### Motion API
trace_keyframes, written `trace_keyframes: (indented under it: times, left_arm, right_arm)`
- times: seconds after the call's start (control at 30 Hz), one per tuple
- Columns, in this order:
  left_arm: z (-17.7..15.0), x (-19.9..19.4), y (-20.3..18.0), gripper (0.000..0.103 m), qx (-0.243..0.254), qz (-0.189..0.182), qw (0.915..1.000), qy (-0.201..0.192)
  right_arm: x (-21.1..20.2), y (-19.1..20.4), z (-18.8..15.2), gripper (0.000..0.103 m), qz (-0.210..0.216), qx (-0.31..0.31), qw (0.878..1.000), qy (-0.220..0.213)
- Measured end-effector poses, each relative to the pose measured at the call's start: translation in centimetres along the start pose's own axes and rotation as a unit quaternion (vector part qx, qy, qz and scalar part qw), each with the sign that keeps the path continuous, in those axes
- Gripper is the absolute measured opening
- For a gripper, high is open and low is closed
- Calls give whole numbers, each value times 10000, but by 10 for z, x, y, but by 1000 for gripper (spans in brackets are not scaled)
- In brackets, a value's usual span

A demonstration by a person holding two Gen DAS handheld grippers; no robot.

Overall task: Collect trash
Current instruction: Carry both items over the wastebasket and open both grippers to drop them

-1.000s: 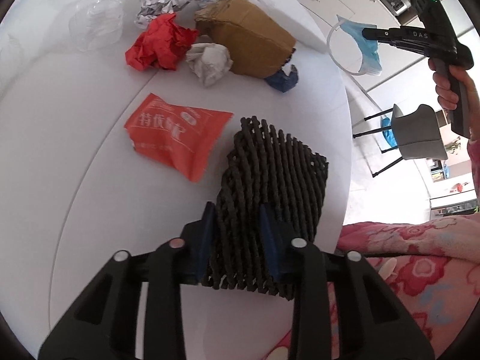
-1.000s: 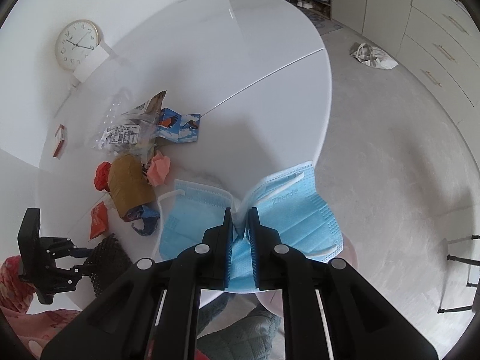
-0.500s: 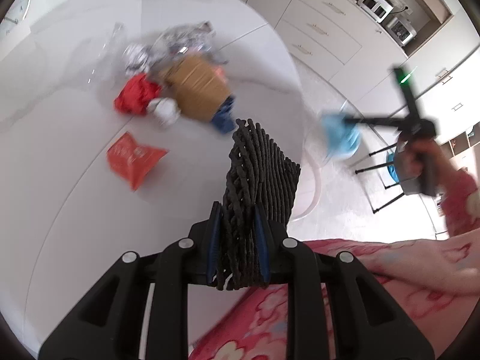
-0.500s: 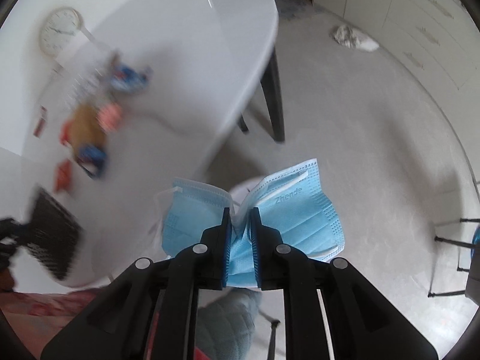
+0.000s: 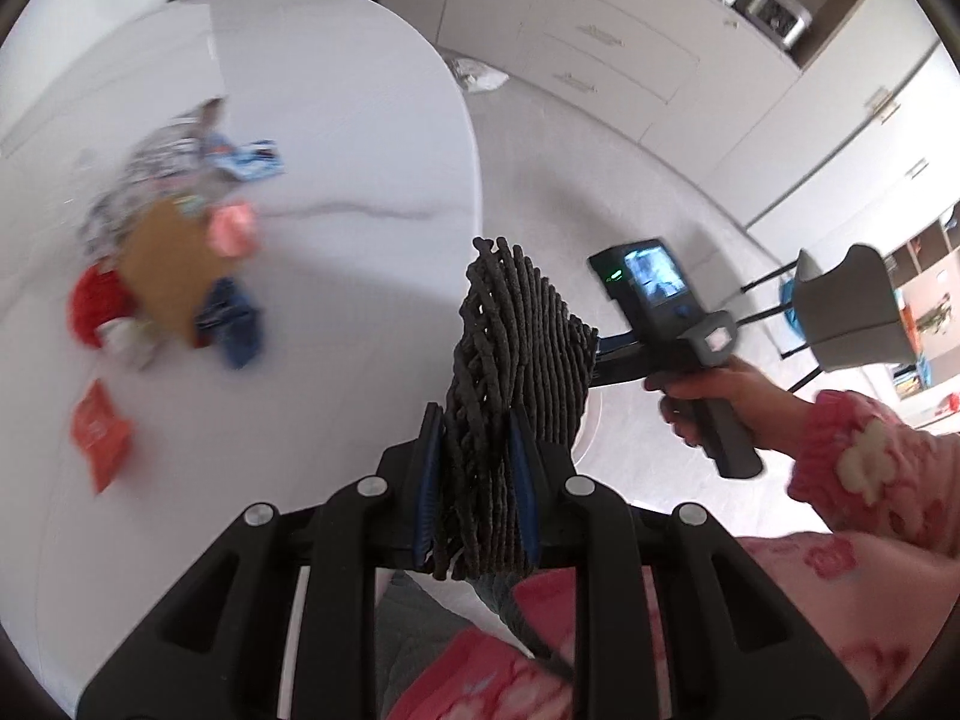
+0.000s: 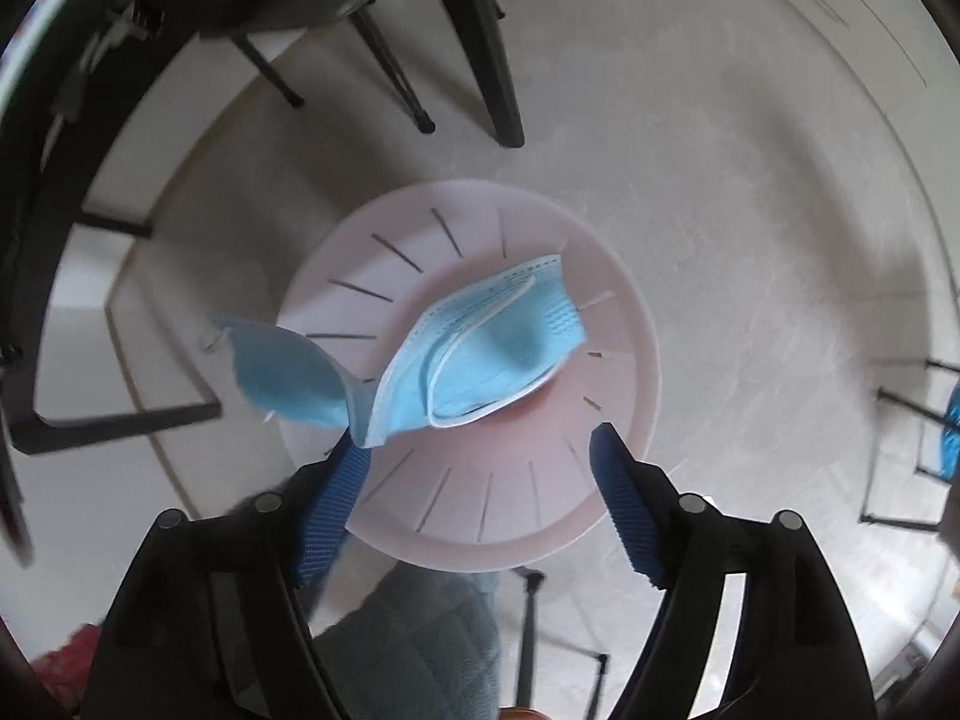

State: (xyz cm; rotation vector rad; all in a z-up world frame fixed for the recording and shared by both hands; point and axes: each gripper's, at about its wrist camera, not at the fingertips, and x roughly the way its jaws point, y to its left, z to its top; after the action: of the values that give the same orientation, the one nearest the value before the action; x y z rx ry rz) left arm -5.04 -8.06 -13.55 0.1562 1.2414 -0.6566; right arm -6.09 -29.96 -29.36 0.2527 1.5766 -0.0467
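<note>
The right claw (image 6: 477, 459) points straight down over the pink bin (image 6: 630, 324); its jaws have just been opening, so the blue mask (image 6: 480, 354) drops free toward the bin. The left claw (image 5: 477, 480) is clamped on the black mesh (image 5: 516, 348), carried off the table (image 5: 336, 192) for the same bin.

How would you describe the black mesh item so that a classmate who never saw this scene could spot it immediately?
Start at the white oval table, then look past its near edge to the left gripper. Clamped upright between its blue pads is the black foam net. Unlike the colourful wrappers on the table, it is dark, woven and held in the air.
</note>
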Motion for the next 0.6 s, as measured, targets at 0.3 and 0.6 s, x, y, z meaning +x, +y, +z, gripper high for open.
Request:
trace_keyframes:
  times: [0.3, 0.6]
  left_arm:
    - [24, 66, -50, 22, 410, -49, 9981, 457]
    - [22, 90, -55, 22, 539, 84, 9958, 732]
  right_arm:
    - [-36, -49, -21, 92, 78, 95, 9994, -314]
    - [-66, -42, -26, 92, 767, -399, 9947, -553]
